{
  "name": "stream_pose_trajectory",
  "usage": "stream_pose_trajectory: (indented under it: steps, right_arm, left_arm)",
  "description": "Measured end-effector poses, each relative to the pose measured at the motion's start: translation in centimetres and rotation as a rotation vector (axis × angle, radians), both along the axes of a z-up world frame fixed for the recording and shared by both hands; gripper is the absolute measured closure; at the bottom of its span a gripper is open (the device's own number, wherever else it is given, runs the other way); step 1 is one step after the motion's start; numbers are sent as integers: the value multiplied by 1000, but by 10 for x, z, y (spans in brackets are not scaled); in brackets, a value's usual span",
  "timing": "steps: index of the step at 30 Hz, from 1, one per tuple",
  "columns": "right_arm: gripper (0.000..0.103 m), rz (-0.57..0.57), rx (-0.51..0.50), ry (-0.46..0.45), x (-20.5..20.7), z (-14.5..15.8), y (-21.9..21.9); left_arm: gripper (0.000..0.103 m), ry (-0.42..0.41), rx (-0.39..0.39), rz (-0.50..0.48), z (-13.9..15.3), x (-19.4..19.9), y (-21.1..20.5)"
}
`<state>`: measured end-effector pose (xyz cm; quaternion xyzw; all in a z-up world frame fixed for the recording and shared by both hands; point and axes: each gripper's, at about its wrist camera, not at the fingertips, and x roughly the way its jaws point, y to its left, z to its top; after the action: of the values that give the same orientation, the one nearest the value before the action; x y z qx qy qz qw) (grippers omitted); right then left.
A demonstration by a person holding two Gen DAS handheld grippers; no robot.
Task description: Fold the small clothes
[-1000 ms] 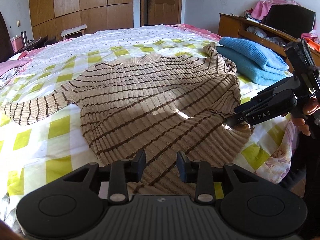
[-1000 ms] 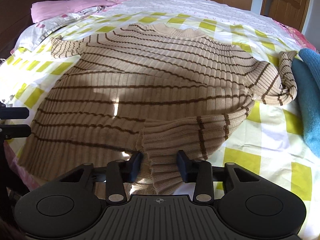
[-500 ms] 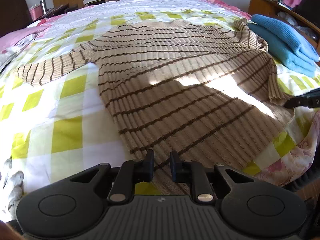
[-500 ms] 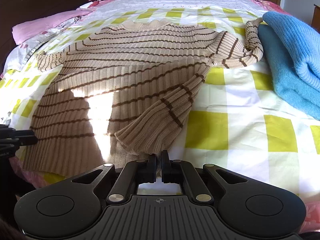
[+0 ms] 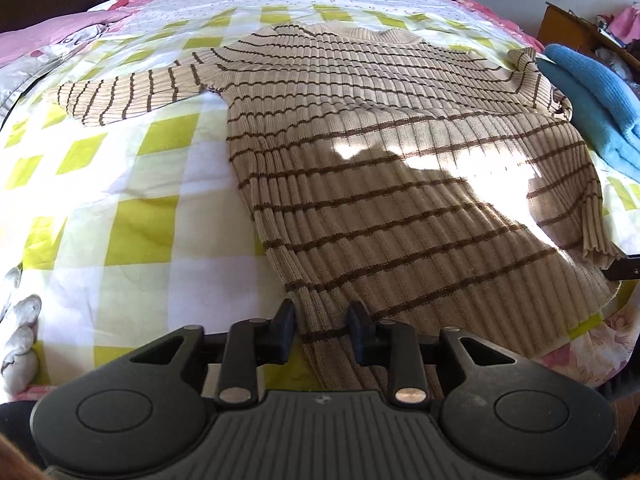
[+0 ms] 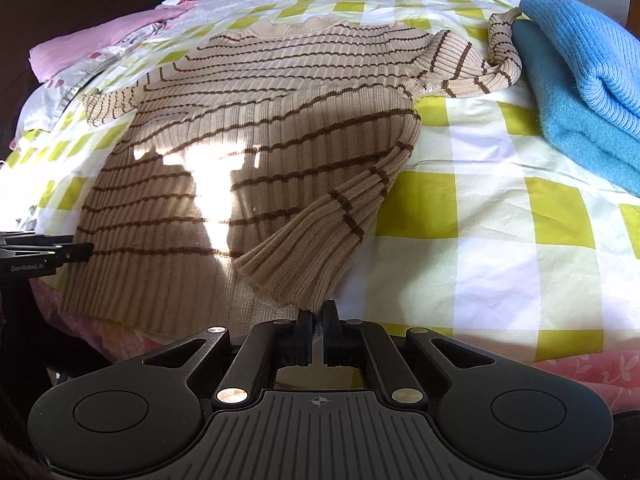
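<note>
Lying flat on a bed with a yellow-and-white checked sheet (image 5: 132,232) is a beige ribbed sweater (image 5: 380,152) with thin brown stripes, its neckline toward the far side of the bed and its hem toward the near edge. One sleeve stretches out straight from the sweater's shoulder across the sheet. The other sleeve is bunched just beside a stack of folded blue knitwear (image 6: 580,88), which sits off that side of the sweater. Bright sunlight and hard shadows fall across the sweater's middle.

At the sweater's near hem, the left gripper (image 5: 322,334) has its two black fingers narrowly apart with a strip of hem fabric running between them; the pads look close against the knit. At the opposite hem corner, the right gripper (image 6: 318,336) is pinched almost fully together on the fabric, and the sweater's side edge rises from there as a lifted, rolled flap draped toward the sweater's centre. A pink pillow (image 6: 100,46) lies beyond the sweater's straight sleeve.
</note>
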<state>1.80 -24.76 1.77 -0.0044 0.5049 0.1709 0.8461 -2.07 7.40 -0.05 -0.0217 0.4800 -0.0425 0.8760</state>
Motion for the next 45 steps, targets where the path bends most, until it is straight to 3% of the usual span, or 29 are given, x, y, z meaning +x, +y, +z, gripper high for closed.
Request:
stream_pose_trajectory:
  steps: [1, 9, 17, 20, 23, 27, 30, 34, 39, 45]
  right_arm:
    - [100, -1, 10, 12, -1, -1, 0]
    - [100, 44, 35, 96, -14, -11, 15]
    - [88, 83, 3, 197, -26, -11, 25]
    - [88, 59, 4, 167, -33, 5, 17]
    - [88, 40, 28, 67, -34, 30, 14]
    - [88, 47, 55, -30, -10, 38, 26]
    - [88, 87, 60, -55, 15, 24, 47]
    - [88, 87, 7, -2, 35, 0, 53]
    - [91, 39, -74, 60, 23, -10, 24]
    - [92, 3, -100, 135, 1, -10, -1]
  left_arm:
    - [86, 6, -14, -4, 1, 0, 1]
    - [89, 35, 74, 70, 10, -1, 34]
    - [88, 17, 34, 51, 22, -5, 45]
    - [88, -24, 34, 44, 36, -8, 48]
    - [88, -81, 17, 42, 53, -9, 50]
    - [88, -152, -41, 17, 63, 2, 40]
    - [88, -153, -80, -16, 56, 16, 22]
    - [88, -123, -95, -68, 38, 28, -2]
    - [88, -53, -85, -81, 15, 32, -7]
    - [88, 11, -54, -73, 2, 22, 3]
